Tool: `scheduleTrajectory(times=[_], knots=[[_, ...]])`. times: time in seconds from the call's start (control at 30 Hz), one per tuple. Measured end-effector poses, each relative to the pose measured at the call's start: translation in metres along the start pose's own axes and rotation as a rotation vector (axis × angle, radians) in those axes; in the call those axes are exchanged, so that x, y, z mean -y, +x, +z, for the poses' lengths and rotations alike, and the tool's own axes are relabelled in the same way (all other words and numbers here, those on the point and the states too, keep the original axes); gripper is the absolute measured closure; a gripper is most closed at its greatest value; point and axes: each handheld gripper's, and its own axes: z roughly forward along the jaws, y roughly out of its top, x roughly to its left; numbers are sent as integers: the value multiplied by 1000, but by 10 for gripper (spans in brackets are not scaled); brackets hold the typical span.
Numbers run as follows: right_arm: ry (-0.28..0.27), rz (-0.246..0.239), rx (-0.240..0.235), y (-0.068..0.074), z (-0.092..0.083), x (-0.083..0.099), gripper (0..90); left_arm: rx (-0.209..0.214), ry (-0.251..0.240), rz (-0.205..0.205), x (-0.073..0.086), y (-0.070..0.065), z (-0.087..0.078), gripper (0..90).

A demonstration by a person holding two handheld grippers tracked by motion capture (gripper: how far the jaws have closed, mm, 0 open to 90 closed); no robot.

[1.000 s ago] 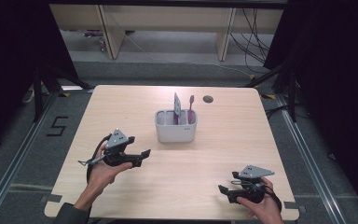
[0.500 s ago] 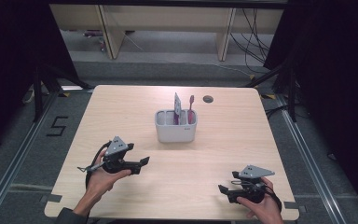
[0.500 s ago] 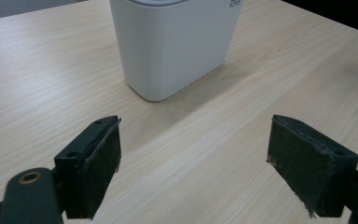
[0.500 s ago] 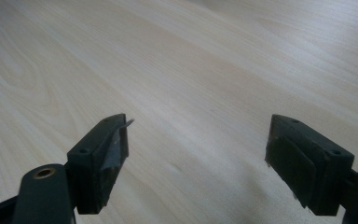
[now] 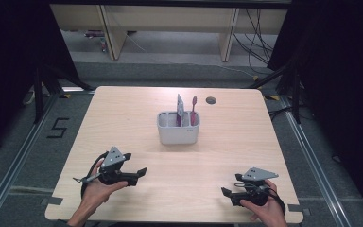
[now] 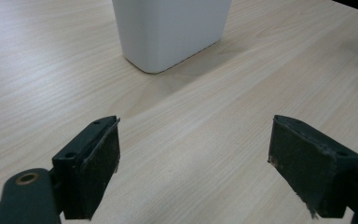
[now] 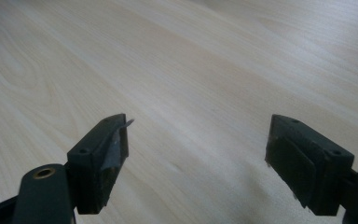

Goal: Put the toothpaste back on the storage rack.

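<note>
A white holder (image 5: 178, 127) stands upright at the middle of the wooden table (image 5: 123, 118), with a purple toothbrush (image 5: 193, 109) and a grey-purple tube (image 5: 180, 109) standing in it. My left gripper (image 5: 141, 173) sits low at the front left, open, jaws pointing right toward the table's middle. In the left gripper view that gripper (image 6: 193, 163) has nothing between its jaws and the holder (image 6: 170, 28) stands ahead. My right gripper (image 5: 227, 193) rests at the front right, open, pointing left. In the right gripper view, the right gripper (image 7: 196, 163) holds nothing over bare wood.
A round cable hole (image 5: 211, 100) lies near the table's far edge. Beyond the table stand shelving legs (image 5: 109, 33) and loose cables (image 5: 260, 52) on the floor. A floor marking "5" (image 5: 57, 127) lies to the left.
My left gripper has drawn back toward the front edge of the table and a little lower. The right gripper has stayed in place.
</note>
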Motion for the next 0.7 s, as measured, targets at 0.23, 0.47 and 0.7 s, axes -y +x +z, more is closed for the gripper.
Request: scheduleTrajectory(times=[0.23,0.47,0.7], knots=[[-9,-7,6,-1,0,0,219,9,-1,7,5,-4,-3,161],[-5,-16,15,-2,0,0,219,12,23,34,16,-12,-7,162],[-3,-4,20,0,-1,2,219,17,37,58,23,-19,-10,162]])
